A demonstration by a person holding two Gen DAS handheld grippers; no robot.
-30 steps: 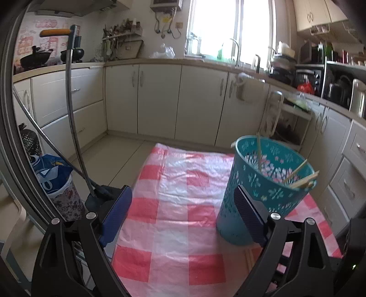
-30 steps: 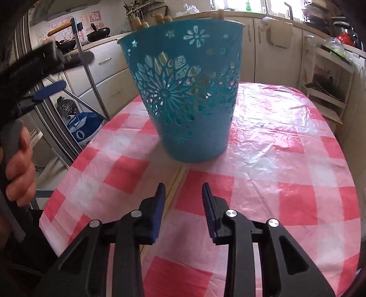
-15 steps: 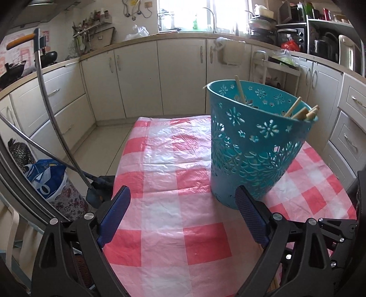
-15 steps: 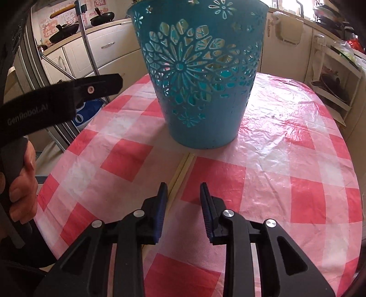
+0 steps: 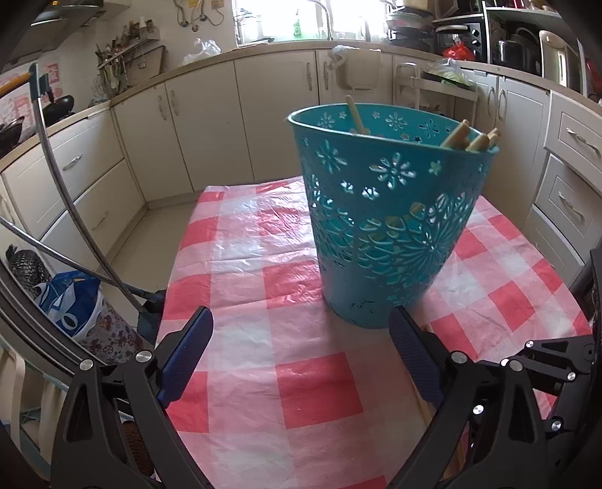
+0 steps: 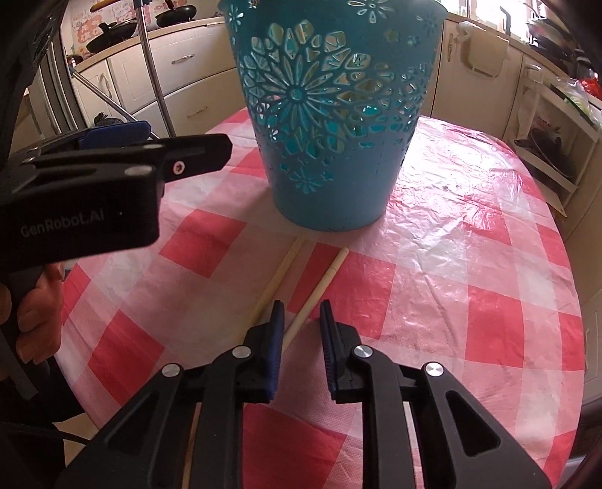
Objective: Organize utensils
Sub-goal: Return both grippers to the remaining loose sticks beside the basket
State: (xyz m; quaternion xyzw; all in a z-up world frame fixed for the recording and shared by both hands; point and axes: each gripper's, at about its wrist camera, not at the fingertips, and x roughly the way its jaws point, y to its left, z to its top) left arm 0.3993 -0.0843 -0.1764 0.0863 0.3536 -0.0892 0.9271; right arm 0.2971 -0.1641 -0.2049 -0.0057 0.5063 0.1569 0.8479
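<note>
R gripper (image 6: 300, 323) low over chopsticks, L gripper (image 5: 301, 340) wide open, empty.
R jaws just been closing, narrow gap, right chopstick (image 6: 320, 287) between pads, not yet pinched; left chopstick (image 6: 276, 280) just outside. Both lie on checked tablecloth (image 6: 470, 263) before teal basket (image 6: 331, 113); more chopsticks (image 5: 468, 137) stand inside.

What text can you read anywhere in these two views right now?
"GenRobot.AI": on the black body of the left claw, seen from the right wrist.
Wall posters above the stove: print too blurred to read.
Blue bag on the floor: white marking, not legible.
</note>
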